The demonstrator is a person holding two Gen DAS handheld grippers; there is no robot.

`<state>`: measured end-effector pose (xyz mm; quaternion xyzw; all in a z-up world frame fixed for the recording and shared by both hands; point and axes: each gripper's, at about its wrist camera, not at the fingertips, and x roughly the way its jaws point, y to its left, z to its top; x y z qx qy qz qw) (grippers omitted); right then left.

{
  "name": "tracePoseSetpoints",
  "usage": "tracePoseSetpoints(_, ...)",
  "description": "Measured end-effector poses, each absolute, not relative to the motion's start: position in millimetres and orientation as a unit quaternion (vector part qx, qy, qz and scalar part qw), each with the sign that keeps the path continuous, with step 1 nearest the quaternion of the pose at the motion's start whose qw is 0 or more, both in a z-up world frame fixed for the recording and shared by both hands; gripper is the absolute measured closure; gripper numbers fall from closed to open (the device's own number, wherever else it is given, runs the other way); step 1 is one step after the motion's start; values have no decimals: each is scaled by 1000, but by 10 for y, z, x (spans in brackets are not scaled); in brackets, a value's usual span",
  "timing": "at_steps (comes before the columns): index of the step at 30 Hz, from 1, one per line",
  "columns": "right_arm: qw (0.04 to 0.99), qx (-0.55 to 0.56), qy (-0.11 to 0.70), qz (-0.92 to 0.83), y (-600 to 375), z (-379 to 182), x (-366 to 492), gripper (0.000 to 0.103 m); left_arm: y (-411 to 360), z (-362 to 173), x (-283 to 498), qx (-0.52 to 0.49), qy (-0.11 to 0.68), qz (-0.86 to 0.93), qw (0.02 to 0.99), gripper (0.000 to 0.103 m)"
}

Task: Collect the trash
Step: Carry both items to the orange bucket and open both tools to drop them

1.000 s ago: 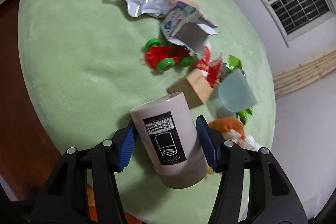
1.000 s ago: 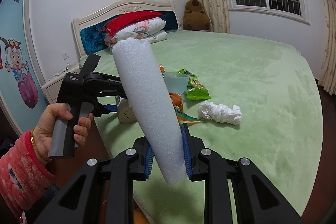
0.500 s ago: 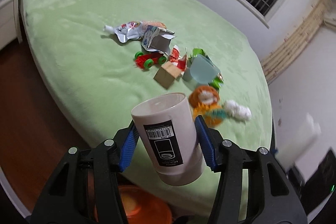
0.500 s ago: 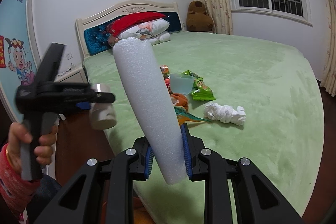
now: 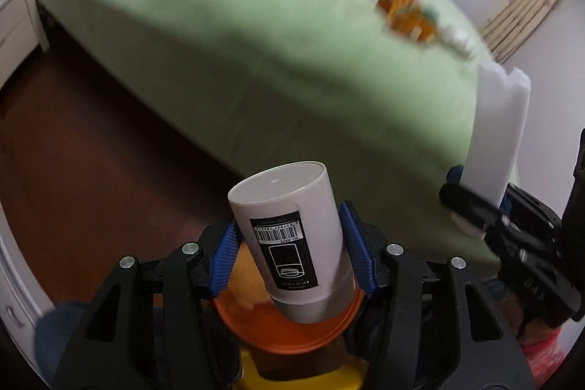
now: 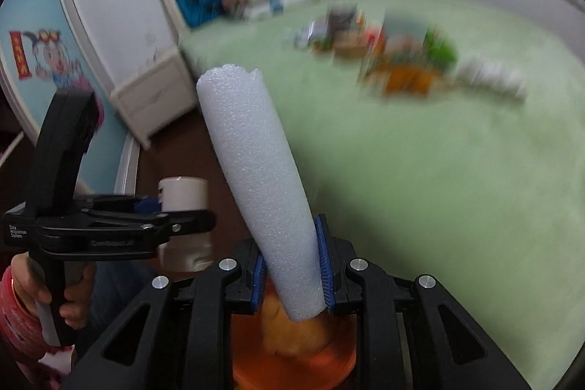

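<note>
Trash in our grip: one white cup (image 5: 292, 243), barcode label reading "HOLDEN" upside down, clamped in left gripper (image 5: 290, 258), axis tilted toward 11 o'clock; one foam roll (image 6: 263, 185) pinched narrow in right gripper (image 6: 290, 265), likewise toward 11, both over one orange bin (image 5: 292, 335).

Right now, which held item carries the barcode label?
The white cylindrical cup in the left gripper. The right gripper holds a plain white foam roll, unlabelled.

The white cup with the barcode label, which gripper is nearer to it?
Left. The left gripper is shut on the white cup; the right gripper, beside it, holds a foam roll.
</note>
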<state>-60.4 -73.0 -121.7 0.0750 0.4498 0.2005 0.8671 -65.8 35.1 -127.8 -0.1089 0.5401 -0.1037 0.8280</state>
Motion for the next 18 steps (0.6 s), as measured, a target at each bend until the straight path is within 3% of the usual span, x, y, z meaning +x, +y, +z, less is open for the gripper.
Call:
tracePoseSetpoints(10,782,90,594,166,-448,-2329,-679,78,210,-2430,-747,-93,639,-78,759,51)
tracePoseSetpoints(12,774,89,605,163,-417,-2429,-658,73,212,-2548,-729,-94,649,-67,752,50)
tracePoseSetpoints(13,775,82,606,155,-411,-2458,-655,66,214,-2592,-712,-96,653,-66,748,50)
tracePoseSetpoints(14,778,79,604,151,-413,-2452,-653,51,220,-2622,-706,-98,657,-66,744,50)
tracePoseSetpoints(16,785,74,597,146,-407,-2408,-656,49,215,-2646,-695,-98,661,-64,742,47)
tracePoseSetpoints(18,789,78,592,144,-416,-2369,-649,45,223,-2621,-656,-91,657,-54,747,37)
